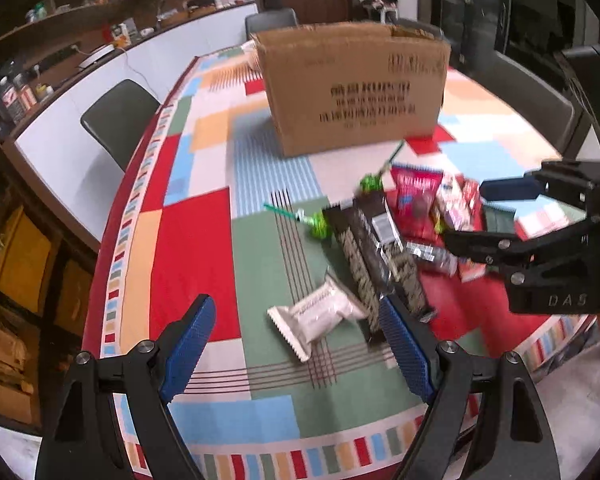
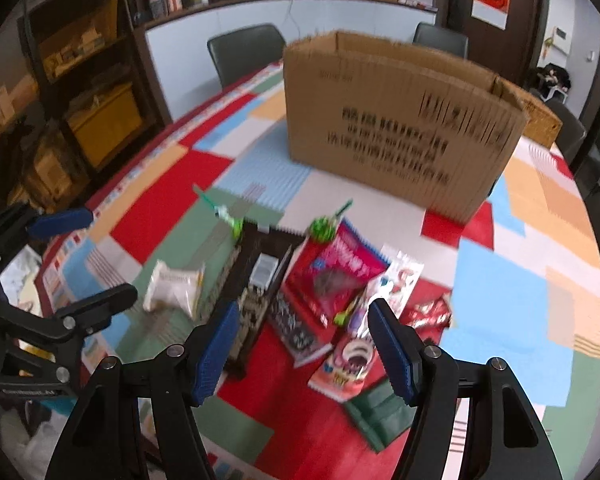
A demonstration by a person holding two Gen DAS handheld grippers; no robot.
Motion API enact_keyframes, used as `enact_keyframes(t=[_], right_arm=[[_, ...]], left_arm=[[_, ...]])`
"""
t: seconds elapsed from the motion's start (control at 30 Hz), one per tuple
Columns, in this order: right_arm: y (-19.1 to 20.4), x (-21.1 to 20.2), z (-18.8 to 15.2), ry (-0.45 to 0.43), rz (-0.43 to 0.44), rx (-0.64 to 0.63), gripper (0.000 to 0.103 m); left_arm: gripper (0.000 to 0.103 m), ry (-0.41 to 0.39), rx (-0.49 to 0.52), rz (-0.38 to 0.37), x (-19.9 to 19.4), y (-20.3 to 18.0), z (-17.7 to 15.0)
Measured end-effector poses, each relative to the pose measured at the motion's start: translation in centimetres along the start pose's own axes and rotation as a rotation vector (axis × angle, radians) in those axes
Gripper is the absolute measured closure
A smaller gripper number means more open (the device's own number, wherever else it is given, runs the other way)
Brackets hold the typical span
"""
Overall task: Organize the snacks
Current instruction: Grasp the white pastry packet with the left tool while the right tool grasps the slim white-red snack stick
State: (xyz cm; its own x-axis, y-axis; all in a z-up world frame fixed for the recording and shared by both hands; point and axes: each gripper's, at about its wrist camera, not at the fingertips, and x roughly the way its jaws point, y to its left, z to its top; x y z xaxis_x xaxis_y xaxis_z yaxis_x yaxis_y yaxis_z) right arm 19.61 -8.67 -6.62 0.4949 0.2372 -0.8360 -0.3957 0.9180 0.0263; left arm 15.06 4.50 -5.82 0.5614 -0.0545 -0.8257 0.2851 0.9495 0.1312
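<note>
An open brown cardboard box (image 2: 400,128) with blurred black print stands at the far side of the patchwork tabletop (image 1: 192,240), and the snacks lie piled just before it: long dark packets (image 1: 374,256), a red-pink bag (image 2: 336,272), a white packet (image 1: 320,316), two green lollipops (image 1: 318,226). Left tongs (image 1: 300,340) and right tongs (image 2: 300,344) hang spread and empty above them. The box's inside is hidden; labels are unreadable.
</note>
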Motion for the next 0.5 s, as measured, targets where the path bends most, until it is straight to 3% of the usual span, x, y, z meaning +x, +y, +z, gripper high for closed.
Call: enact_keyframes(t=[0.27,0.5], right_arm=[[-0.1,2.7,-0.6,0.099,-0.026,-0.035,0.036],[0.1,4.5,-0.8,0.163,-0.017,-0.062,0.048]], left_arm=[[0.019,0.087,0.031,-0.021,3.1,0.0,-1.1],[0.02,0.117,0.035,-0.03,5.0,0.3,-0.8]])
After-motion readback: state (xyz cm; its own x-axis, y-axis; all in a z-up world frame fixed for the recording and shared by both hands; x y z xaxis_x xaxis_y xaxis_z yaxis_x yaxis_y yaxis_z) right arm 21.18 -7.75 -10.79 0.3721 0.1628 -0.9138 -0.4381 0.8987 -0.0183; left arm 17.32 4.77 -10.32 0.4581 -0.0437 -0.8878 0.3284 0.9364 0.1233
